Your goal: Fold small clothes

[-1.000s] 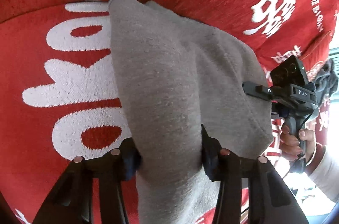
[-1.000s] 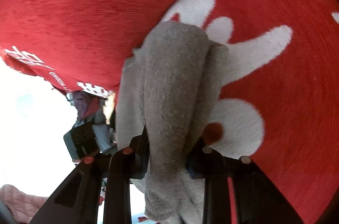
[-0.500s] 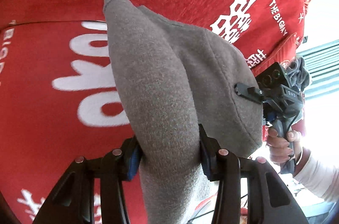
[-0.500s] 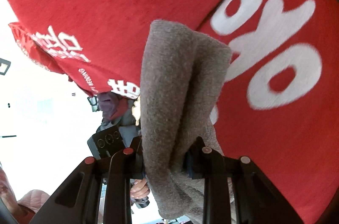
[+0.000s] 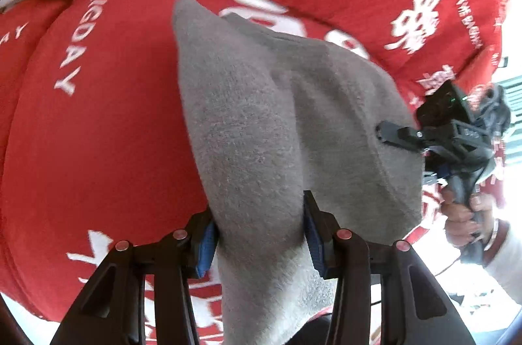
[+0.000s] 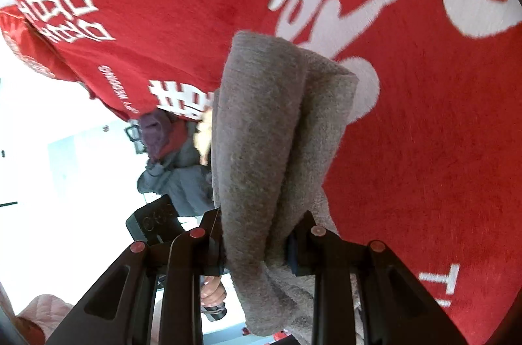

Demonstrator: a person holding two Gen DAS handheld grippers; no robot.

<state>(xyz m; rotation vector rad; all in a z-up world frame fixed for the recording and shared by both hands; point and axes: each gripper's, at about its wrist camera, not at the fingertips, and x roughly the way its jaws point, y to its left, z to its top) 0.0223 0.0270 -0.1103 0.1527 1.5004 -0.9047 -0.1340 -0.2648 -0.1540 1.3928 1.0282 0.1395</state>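
Observation:
A small grey knitted garment (image 5: 261, 133) hangs bunched between both grippers, above a red cover with white lettering (image 5: 98, 133). My left gripper (image 5: 259, 239) is shut on one end of it, the cloth bulging up between the blue pads (image 5: 205, 244). My right gripper (image 6: 257, 242) is shut on the other end (image 6: 274, 133), which stands up in two thick folds. In the left wrist view the right gripper (image 5: 388, 133) holds the garment's far edge, with the person's hand (image 5: 463, 214) on its handle.
The red cover (image 6: 407, 149) fills most of both views, lying over a cushioned surface with a seam. A heap of grey and purple clothes (image 6: 173, 156) lies past its edge. A pink quilted item (image 6: 29, 319) sits at the lower left. Bright floor lies beyond.
Both grippers have lifted and swung with the grey garment still clamped; the red cover's lettering has slid across both views and more bright room shows at the edges.

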